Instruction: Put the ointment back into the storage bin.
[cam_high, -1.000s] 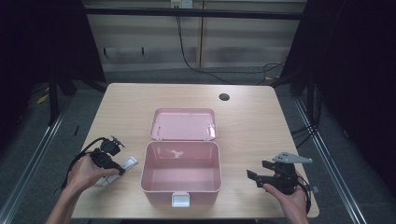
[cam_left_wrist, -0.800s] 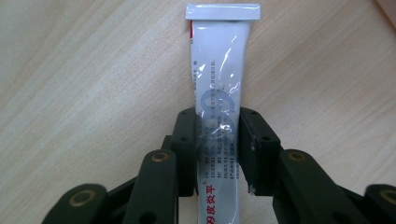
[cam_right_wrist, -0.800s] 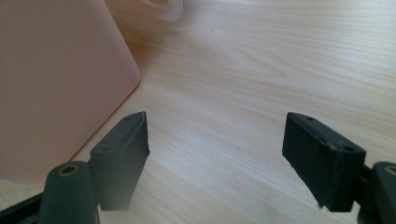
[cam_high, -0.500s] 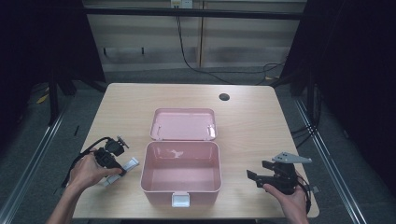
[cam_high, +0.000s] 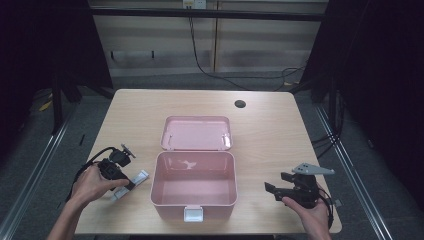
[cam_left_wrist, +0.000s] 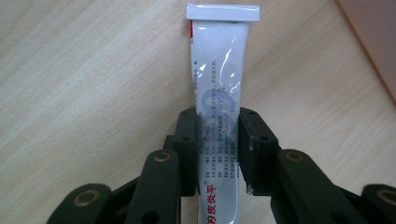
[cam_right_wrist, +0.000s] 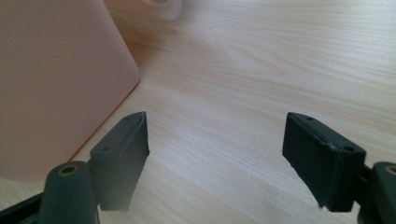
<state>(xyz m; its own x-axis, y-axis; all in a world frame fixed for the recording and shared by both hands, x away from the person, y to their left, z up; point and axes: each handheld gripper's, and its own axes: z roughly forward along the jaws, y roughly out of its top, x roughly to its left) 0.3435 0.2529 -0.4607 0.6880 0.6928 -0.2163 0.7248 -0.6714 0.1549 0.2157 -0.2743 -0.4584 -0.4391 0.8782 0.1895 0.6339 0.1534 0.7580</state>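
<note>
Jaws of our left gripper (cam_left_wrist: 218, 154) clamp a white tube (cam_left_wrist: 219, 98) lying flat on the tabletop (cam_high: 270, 125), its crimped end pointing to 12 o'clock in the left gripper view. From above, that tube (cam_high: 131, 181) lies at 9 o'clock of the open pink box (cam_high: 193, 186). Our right gripper (cam_high: 278, 185), at the box's 3 o'clock, holds its jaws wide apart with nothing between them.
</note>
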